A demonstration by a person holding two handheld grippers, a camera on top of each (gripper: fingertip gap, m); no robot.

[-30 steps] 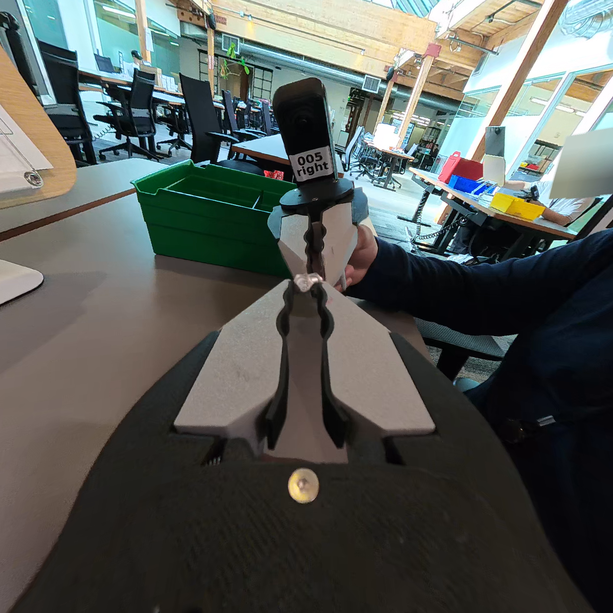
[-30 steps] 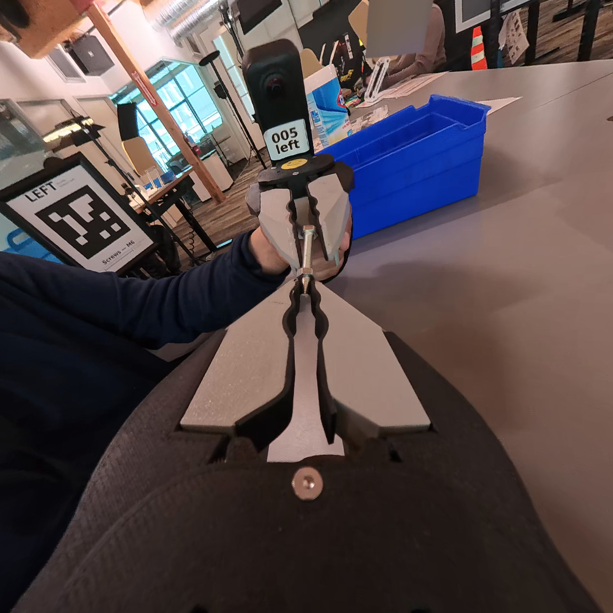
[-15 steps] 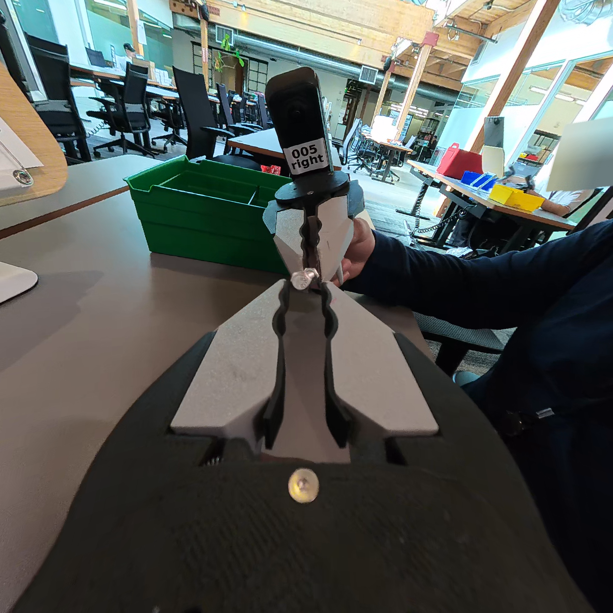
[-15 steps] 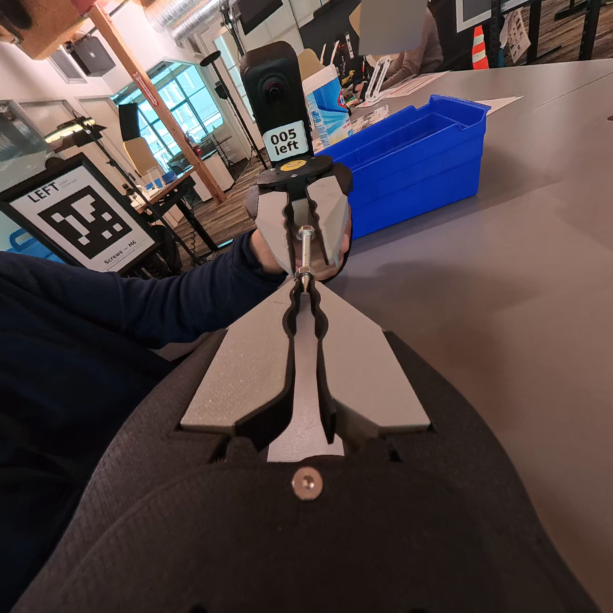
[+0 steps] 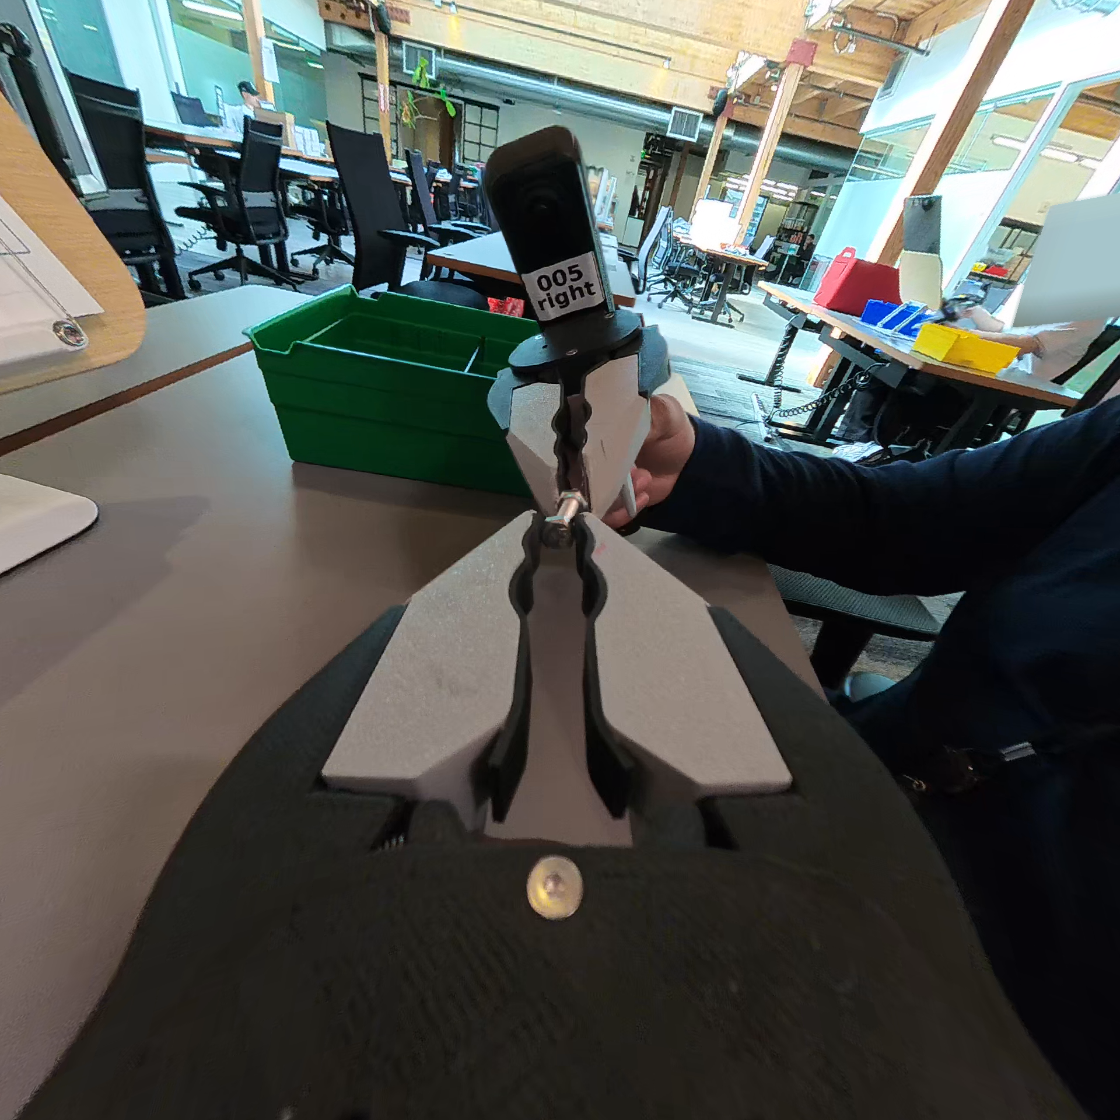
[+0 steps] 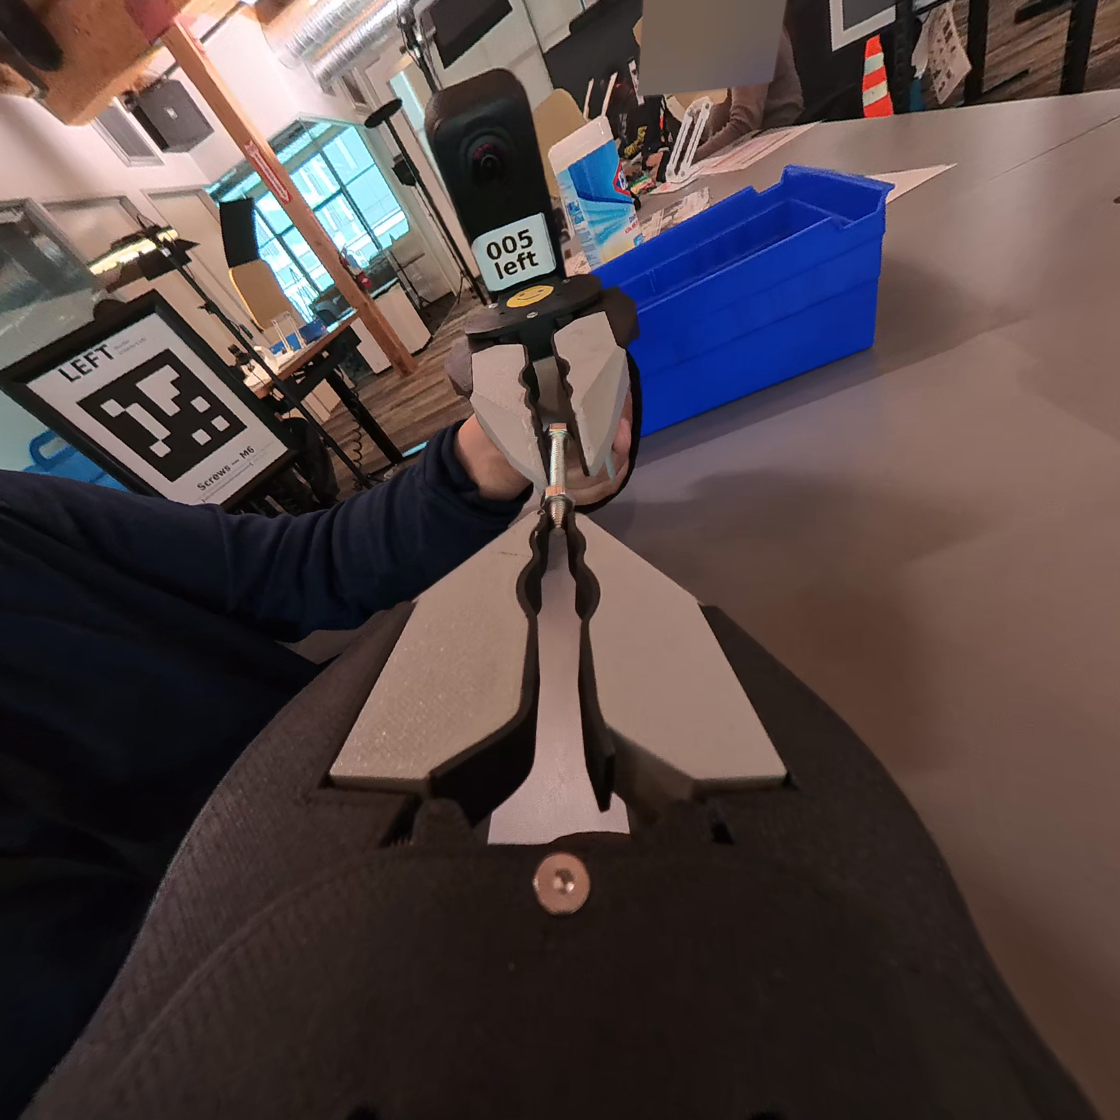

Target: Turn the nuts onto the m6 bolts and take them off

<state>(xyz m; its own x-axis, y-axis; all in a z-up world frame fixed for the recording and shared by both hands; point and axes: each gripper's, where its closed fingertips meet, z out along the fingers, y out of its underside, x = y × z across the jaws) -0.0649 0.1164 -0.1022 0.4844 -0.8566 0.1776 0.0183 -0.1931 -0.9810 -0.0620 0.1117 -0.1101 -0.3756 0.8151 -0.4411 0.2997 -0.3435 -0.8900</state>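
Observation:
A silver M6 bolt [image 6: 556, 466] is held in the air between my two grippers, which face each other above the grey table [image 6: 909, 545]. My left gripper [image 5: 556, 532] is shut on the bolt's head [image 5: 554, 537]. My right gripper [image 6: 554, 524] is shut at the threaded end, on the hex nut [image 6: 556, 498] that sits on the bolt. In the left wrist view the nut [image 5: 570, 502] shows between the right gripper's fingertips. A hand in a dark sleeve holds each gripper.
A green bin [image 5: 388, 394] stands behind the right gripper. A blue bin [image 6: 757, 303] stands behind the left gripper, with a wipes canister [image 6: 597, 194] beyond it. A framed marker sign [image 6: 151, 406] is at the left. A wooden board [image 5: 60, 273] stands at the table's left. Both grippers' tips are close together, under 4 cm apart.
Both grippers keep their hold. They have rolled slightly against each other about the bolt's axis, and the right gripper now leans more in the left wrist view.

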